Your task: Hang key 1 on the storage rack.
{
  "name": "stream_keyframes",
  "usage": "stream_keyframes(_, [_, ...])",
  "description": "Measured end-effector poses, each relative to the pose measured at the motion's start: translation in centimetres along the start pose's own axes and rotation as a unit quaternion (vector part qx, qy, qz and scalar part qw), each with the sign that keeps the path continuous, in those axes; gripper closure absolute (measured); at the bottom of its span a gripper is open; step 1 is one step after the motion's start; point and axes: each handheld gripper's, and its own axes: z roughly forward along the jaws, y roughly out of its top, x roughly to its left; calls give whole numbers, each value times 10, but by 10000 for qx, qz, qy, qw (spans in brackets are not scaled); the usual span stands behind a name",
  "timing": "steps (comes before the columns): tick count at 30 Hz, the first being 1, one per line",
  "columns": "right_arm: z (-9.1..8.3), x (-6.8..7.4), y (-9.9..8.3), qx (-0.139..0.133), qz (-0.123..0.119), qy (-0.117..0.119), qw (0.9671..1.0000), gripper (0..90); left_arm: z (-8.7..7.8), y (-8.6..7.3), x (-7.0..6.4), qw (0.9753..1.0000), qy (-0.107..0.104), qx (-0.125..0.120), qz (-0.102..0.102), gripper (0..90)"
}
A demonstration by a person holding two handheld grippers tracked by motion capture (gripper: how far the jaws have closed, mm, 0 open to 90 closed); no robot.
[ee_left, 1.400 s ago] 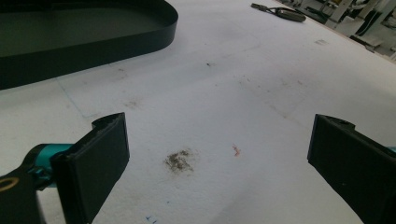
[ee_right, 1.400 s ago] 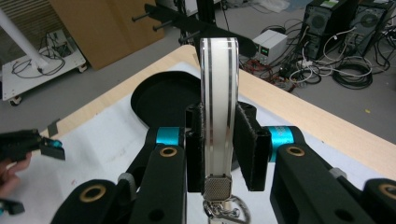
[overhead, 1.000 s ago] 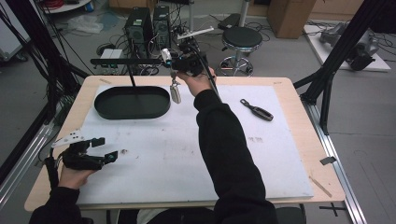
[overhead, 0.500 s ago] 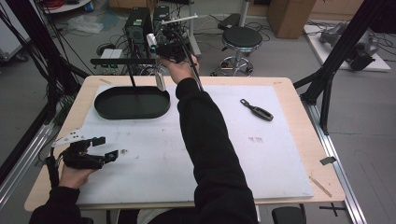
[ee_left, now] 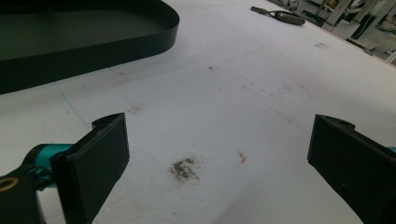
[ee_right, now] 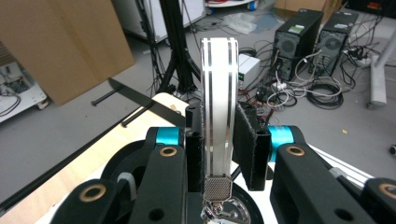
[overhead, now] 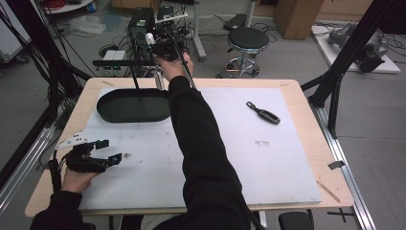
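The right gripper point(ee_right: 218, 140) has its padded black jaws clamped on a flat white handle point(ee_right: 219, 102) with two dark stripes and a small metal mesh piece at its lower end, possibly a kitchen utensil; it stands upright between the pads. In the high view the right gripper point(overhead: 160, 45) is raised beyond the table's far edge, above the oval black tray point(overhead: 133, 105). The left gripper point(overhead: 107, 151) rests on the white mat point(overhead: 239, 143), jaws wide apart and holding nothing; its own view shows a gritty smudge point(ee_left: 185, 169) between them. A black-handled tool point(overhead: 263, 112) lies well apart.
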Motion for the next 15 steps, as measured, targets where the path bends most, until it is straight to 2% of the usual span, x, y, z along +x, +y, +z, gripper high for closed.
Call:
stream_keyframes(4, [7,-1,-2,-51,34,-6,10000,753,0,0,1,10000,8,4,10,59])
stream_keyframes(6, [12,-2,-3,-86,2,-198,9998,753,1,0,2,10000,28,-12,-7,60])
stream_keyframes(9, [14,-6,-3,-253,207,-136,9994,753,1,0,3,10000,25,-27,-28,60])
stream_keyframes(11, [16,-6,-3,-262,231,-118,9993,752,1,0,3,10000,33,-3,-15,59])
stream_keyframes(12, [17,-6,-3,-270,217,-100,9993,752,2,0,3,10000,32,12,-3,59])
stream_keyframes(13, [21,-2,-4,-224,32,-233,9995,752,2,0,2,10000,34,34,6,60])
stream_keyframes(15, [22,0,-4,-213,-21,-321,9993,752,2,0,1,10000,40,58,50,59])
